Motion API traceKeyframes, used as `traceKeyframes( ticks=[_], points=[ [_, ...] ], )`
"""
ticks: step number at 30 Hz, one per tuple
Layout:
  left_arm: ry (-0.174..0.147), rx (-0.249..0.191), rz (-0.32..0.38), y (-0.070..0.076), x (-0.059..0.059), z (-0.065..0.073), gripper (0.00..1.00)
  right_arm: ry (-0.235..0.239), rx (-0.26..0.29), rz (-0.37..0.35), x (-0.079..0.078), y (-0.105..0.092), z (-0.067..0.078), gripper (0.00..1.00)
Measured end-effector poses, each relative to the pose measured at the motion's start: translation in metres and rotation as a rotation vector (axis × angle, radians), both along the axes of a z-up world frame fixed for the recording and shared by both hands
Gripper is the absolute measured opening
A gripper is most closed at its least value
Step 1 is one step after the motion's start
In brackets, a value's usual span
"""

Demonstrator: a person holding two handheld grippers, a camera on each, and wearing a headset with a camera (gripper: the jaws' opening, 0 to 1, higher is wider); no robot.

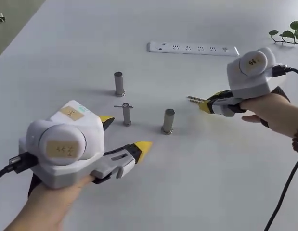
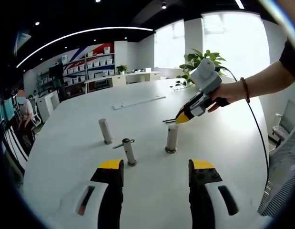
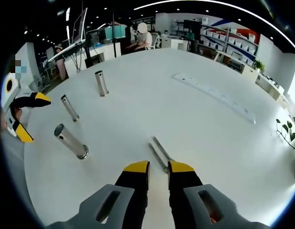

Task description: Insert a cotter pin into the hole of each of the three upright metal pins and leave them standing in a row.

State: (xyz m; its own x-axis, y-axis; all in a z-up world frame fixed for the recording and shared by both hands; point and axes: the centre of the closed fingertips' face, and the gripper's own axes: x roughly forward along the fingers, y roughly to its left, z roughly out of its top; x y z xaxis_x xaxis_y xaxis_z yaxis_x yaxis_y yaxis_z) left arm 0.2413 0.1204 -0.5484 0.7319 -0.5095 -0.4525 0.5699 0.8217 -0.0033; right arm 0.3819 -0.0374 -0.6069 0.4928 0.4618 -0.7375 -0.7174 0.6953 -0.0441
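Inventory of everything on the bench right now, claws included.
metal pins: three, silver, upright mid-table
inserted cotter pin: one, silver, through the top of the middle one
held cotter pin: one, silver, in the air right of them
power strip: one, white, far side
plant: one, green, far right corner
table: one, white
left claw: one, yellow-tipped, open, near side
right claw: one, yellow-tipped, shut on the held cotter pin

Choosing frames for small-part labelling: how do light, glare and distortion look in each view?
Head view: soft even light, a faint shadow beside the back metal pin, everything sharp, no bending. Left gripper view: the fisheye curves the table, and the window is blown out white. Right gripper view: same curving, but the cotter pin in the right claw is crisp.
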Motion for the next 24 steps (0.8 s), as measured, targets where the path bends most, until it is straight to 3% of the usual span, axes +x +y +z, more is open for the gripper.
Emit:
traceKeyframes(
  ticks=[5, 9, 15, 19, 24],
  points=[
    [-0.001, -0.001, 0.004, 0.003, 0.000, 0.001, 0.54, 0.013, -0.020, 0.001, 0.000, -0.005, -0.002, 0.10],
    [0.004, -0.002, 0.005, 0.004, -0.001, 0.000, 0.54, 0.024, -0.006, -0.006, 0.005, -0.003, -0.001, 0.08],
    [0.006, -0.006, 0.001, 0.003, -0.003, 0.002, 0.54, 0.049, -0.060, 0.024, 0.005, -0.005, -0.001, 0.00],
    [0.008, -0.013, -0.006, 0.002, -0.003, 0.004, 0.56, 0.081, -0.092, 0.073, 0.009, -0.006, -0.004, 0.00],
    [0.017, -0.013, -0.004, 0.003, -0.005, 0.004, 0.59, 0.091, -0.135, 0.143, 0.000, -0.005, -0.002, 0.00]
  ],
)
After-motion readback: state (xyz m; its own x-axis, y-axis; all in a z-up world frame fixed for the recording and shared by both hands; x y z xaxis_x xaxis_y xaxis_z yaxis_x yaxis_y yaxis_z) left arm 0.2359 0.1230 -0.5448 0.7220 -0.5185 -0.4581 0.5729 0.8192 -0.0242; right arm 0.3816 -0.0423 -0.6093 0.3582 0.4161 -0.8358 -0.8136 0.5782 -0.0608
